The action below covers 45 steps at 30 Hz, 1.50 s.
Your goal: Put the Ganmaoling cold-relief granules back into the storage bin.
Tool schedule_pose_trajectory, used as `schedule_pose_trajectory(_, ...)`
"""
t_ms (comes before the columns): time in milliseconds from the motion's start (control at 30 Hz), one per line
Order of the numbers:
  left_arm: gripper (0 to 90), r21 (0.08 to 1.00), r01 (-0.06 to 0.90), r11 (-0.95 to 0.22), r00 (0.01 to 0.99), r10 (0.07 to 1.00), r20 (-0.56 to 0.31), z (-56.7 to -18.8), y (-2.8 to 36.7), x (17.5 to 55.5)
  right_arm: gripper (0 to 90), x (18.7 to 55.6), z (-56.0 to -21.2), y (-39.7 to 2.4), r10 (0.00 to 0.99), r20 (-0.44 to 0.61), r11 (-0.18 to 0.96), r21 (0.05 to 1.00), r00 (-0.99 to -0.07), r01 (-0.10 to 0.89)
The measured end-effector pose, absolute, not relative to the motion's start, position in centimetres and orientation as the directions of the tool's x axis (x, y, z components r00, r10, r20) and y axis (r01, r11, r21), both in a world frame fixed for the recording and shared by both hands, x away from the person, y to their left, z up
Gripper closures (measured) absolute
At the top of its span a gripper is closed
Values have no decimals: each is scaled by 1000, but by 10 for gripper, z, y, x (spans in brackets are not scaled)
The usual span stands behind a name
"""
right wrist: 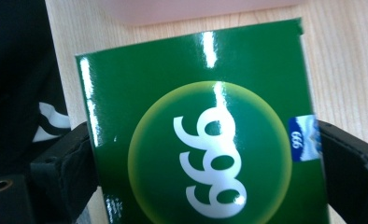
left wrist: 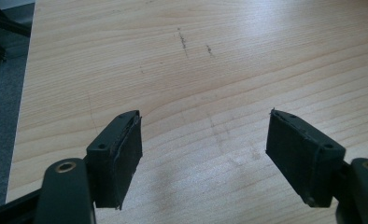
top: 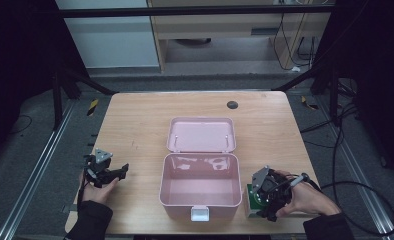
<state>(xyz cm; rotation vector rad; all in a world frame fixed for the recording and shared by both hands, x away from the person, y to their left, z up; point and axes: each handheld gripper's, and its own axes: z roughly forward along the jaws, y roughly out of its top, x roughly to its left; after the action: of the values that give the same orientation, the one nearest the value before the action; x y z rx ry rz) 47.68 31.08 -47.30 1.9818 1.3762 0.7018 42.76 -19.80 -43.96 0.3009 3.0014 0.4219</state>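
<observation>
Right gripper [top: 269,200], lower right of the high view, sits over a green box [top: 255,200] just beside the open pink case [top: 200,187]. Its own view adds detail: glossy green box [right wrist: 201,140] with white "999" in a yellow-green circle, a jaw at each side edge, seemingly clamped. Left gripper [top: 116,173], lower left, above the bare wooden table [left wrist: 182,60]; jaws wide, nothing between.
</observation>
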Motion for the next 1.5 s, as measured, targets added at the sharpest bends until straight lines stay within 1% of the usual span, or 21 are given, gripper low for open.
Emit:
schedule_pose_trajectory(133,262,739,619,-266,316,946,77,-473,311,477,68,430,-444,-197,206,-45,942,279,-978,186)
schedule_pose_trajectory(467,261,738,619,-268,317,945,78,-473,311,477,89,432,-448,-197,190,-35,950,260,-981,175)
schedule_pose_trajectory(700,262,738,619,-269,316,945,79,-473,311,477,151,433,-446,-201,181,-30,949,268,-983,166)
schedule_pose_trajectory(900,263,737,620,-269,316,945,79,-473,311,477,161,432,-441,-206,197,-29,942,282,-980,181)
schedule_pose_trajectory(1000,263,734,623,-269,317,945,77,-474,311,478,161,430,-431,-211,206,-36,933,309,-978,185)
schedule_pose_trajectory(1500,263,729,629,-271,320,944,74,-474,310,478,160,420,-362,-221,216,-93,921,352,-972,170)
